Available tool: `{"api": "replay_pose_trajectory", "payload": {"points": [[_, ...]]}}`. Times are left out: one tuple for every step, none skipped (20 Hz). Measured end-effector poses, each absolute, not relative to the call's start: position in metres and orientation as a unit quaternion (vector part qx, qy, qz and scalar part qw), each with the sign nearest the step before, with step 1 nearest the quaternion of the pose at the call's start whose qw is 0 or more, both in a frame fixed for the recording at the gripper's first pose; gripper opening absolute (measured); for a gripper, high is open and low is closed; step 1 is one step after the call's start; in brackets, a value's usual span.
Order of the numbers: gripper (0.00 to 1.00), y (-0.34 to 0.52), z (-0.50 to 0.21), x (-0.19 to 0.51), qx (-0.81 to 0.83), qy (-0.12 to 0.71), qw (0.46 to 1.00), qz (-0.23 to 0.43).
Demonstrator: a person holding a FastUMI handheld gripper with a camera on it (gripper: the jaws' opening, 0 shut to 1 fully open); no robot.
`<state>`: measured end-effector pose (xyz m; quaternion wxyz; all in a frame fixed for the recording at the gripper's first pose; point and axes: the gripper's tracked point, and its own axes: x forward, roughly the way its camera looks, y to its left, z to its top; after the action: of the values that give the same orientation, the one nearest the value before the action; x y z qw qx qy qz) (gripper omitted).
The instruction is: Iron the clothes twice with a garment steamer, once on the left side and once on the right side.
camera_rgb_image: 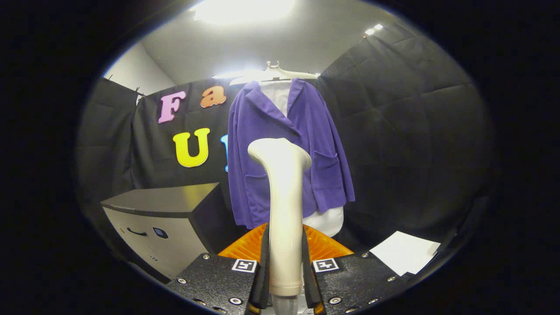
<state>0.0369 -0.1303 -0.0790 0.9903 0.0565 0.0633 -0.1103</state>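
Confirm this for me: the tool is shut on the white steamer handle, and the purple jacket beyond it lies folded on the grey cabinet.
One thing is wrong. The purple jacket is not folded on the grey cabinet; it hangs on a white hanger beyond the fingers, as the gripper view shows. The rest holds: the tool is shut on the white steamer handle.

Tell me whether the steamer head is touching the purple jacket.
Cannot tell. In the gripper view the steamer, clamped between the jaws of the gripper, overlaps the purple jacket hanging beyond; no contact or gap shows plainly.

1 steamer; 1 jacket; 1 hanger
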Motion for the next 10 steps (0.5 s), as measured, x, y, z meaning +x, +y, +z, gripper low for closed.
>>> {"api": "replay_pose_trajectory", "payload": {"points": [[0.33,-0.132,-0.064,0.038,0.051,0.050,0.991,-0.110],[0.33,-0.134,-0.048,0.041,0.045,0.035,0.992,-0.110],[0.33,-0.136,-0.036,0.045,0.037,0.023,0.993,-0.110],[0.33,-0.140,-0.024,0.049,0.029,0.013,0.993,-0.111],[0.33,-0.142,-0.012,0.055,0.023,0.003,0.994,-0.111],[0.33,-0.145,-0.001,0.059,0.018,-0.007,0.994,-0.111],[0.33,-0.148,0.009,0.065,0.015,-0.016,0.993,-0.112],[0.33,-0.150,0.019,0.070,0.013,-0.025,0.993,-0.113],[0.33,-0.152,0.027,0.076,0.011,-0.032,0.993,-0.113],[0.33,-0.154,0.035,0.081,0.010,-0.039,0.993,-0.114]]}}
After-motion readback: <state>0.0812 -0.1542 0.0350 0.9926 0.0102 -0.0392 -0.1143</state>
